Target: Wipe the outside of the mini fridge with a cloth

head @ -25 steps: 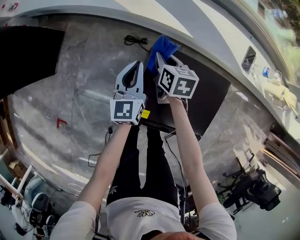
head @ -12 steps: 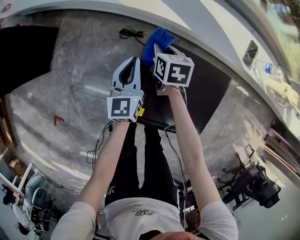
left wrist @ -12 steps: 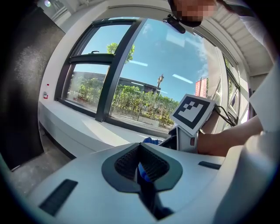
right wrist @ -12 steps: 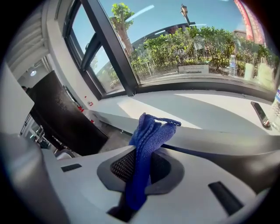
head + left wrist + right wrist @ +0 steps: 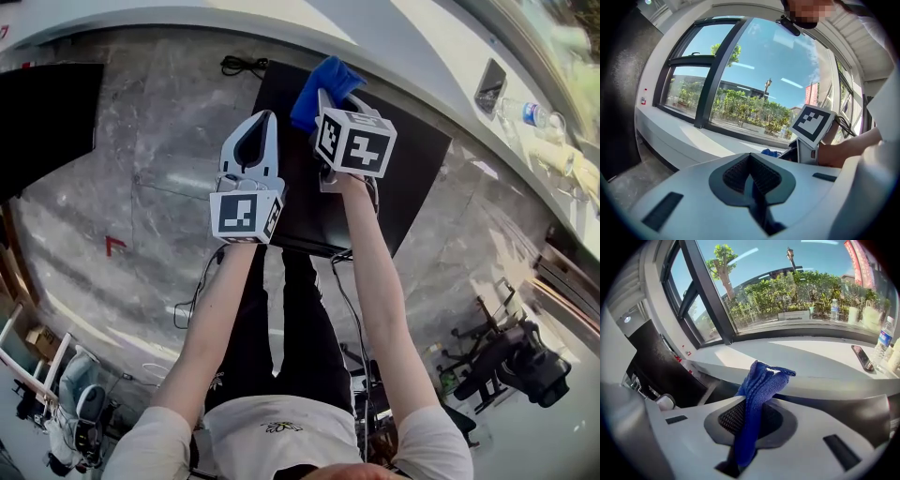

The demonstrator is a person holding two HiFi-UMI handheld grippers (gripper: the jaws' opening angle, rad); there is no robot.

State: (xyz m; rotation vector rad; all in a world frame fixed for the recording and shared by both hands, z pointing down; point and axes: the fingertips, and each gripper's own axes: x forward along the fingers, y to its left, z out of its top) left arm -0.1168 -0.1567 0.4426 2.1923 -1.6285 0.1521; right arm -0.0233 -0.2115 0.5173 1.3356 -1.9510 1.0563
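Observation:
The black mini fridge (image 5: 394, 178) stands on the floor below me, its top facing up. My right gripper (image 5: 323, 105) is over the fridge's far left corner, shut on a folded blue cloth (image 5: 323, 84). In the right gripper view the cloth (image 5: 757, 390) sticks up from between the shut jaws of the right gripper (image 5: 749, 420). My left gripper (image 5: 259, 141) hovers just left of it at the fridge's left edge, shut with nothing in it. In the left gripper view the pads of my left gripper (image 5: 751, 174) meet, and the cloth (image 5: 769, 153) shows beyond.
A black cable (image 5: 242, 66) lies on the marble floor by the curved white sill (image 5: 375, 42). A phone (image 5: 861, 357) and a water bottle (image 5: 883, 341) rest on the sill. A black cabinet (image 5: 47, 112) stands at left. Tripod gear (image 5: 511, 361) sits at lower right.
Both grippers have moved slightly away from me over the fridge top, and the cloth stays in the right one. More of the fridge's left side now shows.

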